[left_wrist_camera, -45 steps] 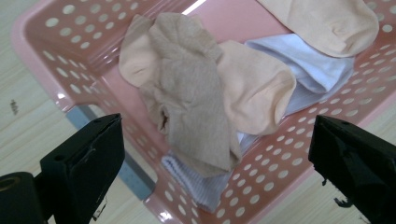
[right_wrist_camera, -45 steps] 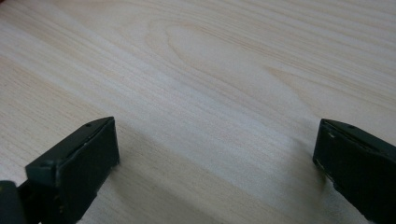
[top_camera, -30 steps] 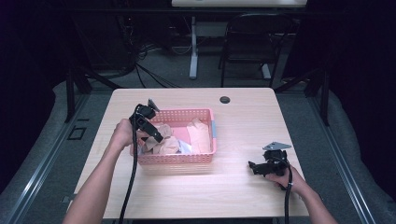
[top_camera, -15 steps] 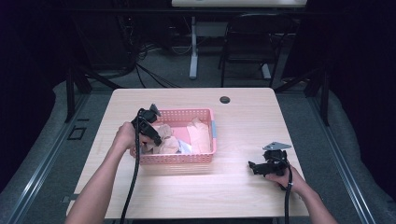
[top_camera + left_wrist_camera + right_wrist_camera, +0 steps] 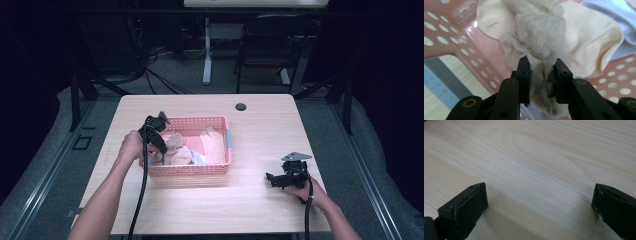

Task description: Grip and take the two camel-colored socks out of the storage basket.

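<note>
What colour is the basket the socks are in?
Pink, with round holes in its walls; the basket shows best in the high view.

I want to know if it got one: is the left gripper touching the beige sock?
Touching. In the left gripper view, the left gripper pinches the beige sock.

The table (image 5: 260, 200) is evenly lit from above while the room around it sinks into darkness. Beside the wide-apart jaws, soft shadows fall on the wood. Ahead of the other jaws the sock (image 5: 541, 37) is slightly soft, with glare on the pink basket (image 5: 471, 30).

Beige sock (image 5: 541, 37), pink perforated basket (image 5: 190, 170), pale wood table (image 5: 260, 200).
</note>
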Tool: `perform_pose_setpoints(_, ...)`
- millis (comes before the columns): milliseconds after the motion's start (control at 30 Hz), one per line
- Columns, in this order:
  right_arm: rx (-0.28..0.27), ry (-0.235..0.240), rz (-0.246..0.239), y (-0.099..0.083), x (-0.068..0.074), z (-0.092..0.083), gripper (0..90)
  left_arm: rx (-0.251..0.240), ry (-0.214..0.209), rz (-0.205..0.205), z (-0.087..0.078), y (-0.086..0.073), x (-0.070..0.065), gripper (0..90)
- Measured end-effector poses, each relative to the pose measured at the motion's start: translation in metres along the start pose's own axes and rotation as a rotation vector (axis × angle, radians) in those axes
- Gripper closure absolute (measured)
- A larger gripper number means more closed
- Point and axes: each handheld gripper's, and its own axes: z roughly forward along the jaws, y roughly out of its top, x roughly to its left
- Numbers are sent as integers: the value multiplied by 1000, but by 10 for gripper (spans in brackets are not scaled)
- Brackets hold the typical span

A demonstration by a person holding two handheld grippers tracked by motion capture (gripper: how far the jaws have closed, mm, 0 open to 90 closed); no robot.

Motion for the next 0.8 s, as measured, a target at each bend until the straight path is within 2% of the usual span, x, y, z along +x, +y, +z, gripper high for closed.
perform_pose_setpoints(167,-3,-3,3,0,0,0,0,-20,10,10,-11,1,-2,727)
perform_pose_setpoints(267,-3,-5,3,0,0,0,0,-35,31,30,-23,2,-5,729)
perform_pose_setpoints(633,3,-4,-2,0,0,0,0,-50,39,48,-42,5,-9,727)
perform_pose_setpoints(800,2,-4,-1,0,0,0,0,-64,45,59,-60,8,-11,726)
